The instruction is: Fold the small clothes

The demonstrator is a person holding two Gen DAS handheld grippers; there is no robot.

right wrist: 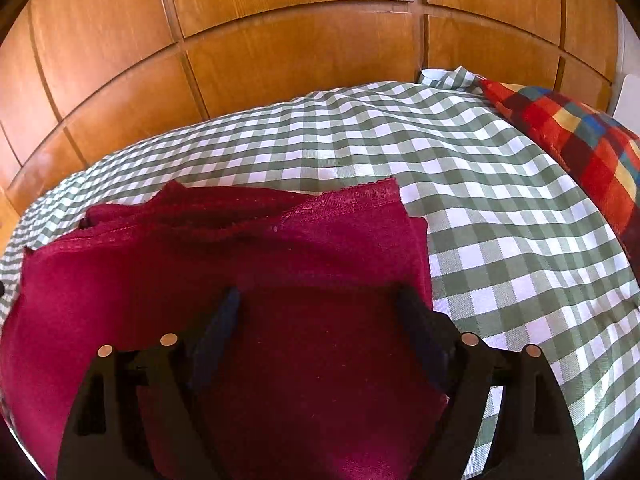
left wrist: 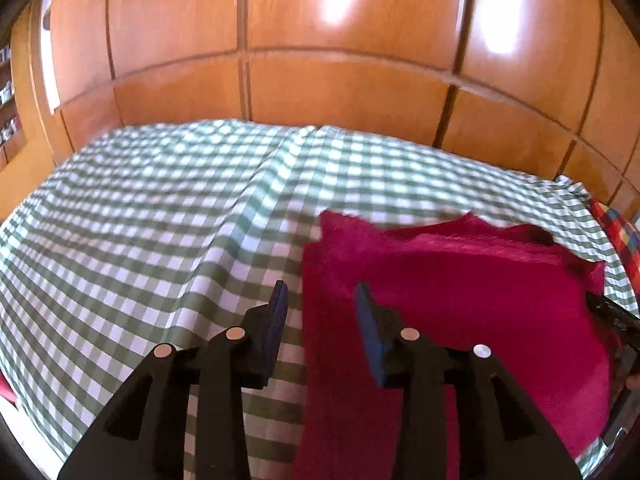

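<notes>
Here, we take the crimson garment as our reference: it lies folded on the checked cloth. We hold the right gripper spread wide above its near panel, the left gripper parted, empty, straddling its left edge. Press flat, align the scalloped hem; open cloth lies beyond, the plaid pillow well apart.

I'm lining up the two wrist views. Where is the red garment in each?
Left wrist: red garment fills the lower right, beside the left gripper.
Right wrist: red garment fills the lower left and centre.
Shared landmark: the colourful checked cushion.
</notes>
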